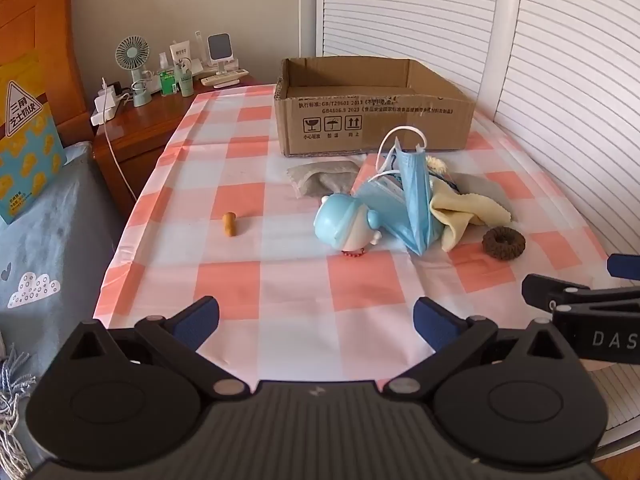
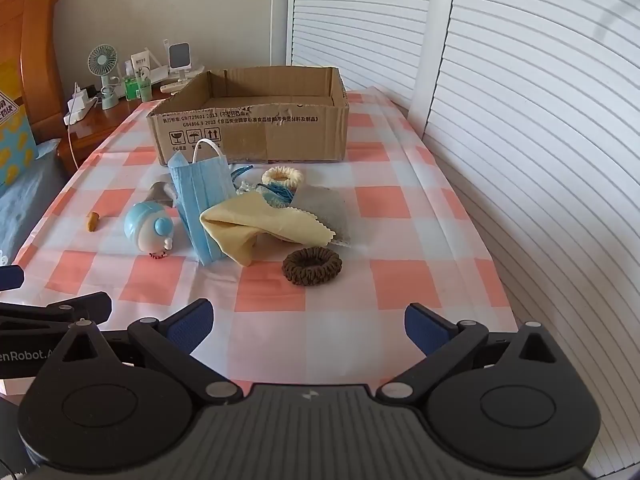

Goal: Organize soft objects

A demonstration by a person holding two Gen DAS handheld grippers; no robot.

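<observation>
A heap of soft things lies mid-table: a blue face mask [image 1: 414, 200] [image 2: 200, 200], a yellow cloth [image 1: 464, 210] [image 2: 264, 226], a grey cloth [image 2: 324, 208] [image 1: 324, 178], a cream scrunchie [image 2: 283, 176] and a brown scrunchie [image 1: 503, 242] [image 2: 312, 266] lying apart in front. A light-blue toy figure [image 1: 344, 226] [image 2: 149, 229] lies beside the mask. An open cardboard box [image 1: 372, 106] [image 2: 256, 120] stands behind the heap. My left gripper [image 1: 316, 322] and right gripper [image 2: 308, 324] both hover open and empty over the near table edge.
A small orange peg [image 1: 229, 224] [image 2: 93, 221] lies alone on the checked tablecloth [image 1: 248, 184]. A wooden nightstand [image 1: 148, 120] with a fan, bottles and chargers stands at the far left. White slatted doors [image 2: 520, 120] run along the right side. A bed lies left.
</observation>
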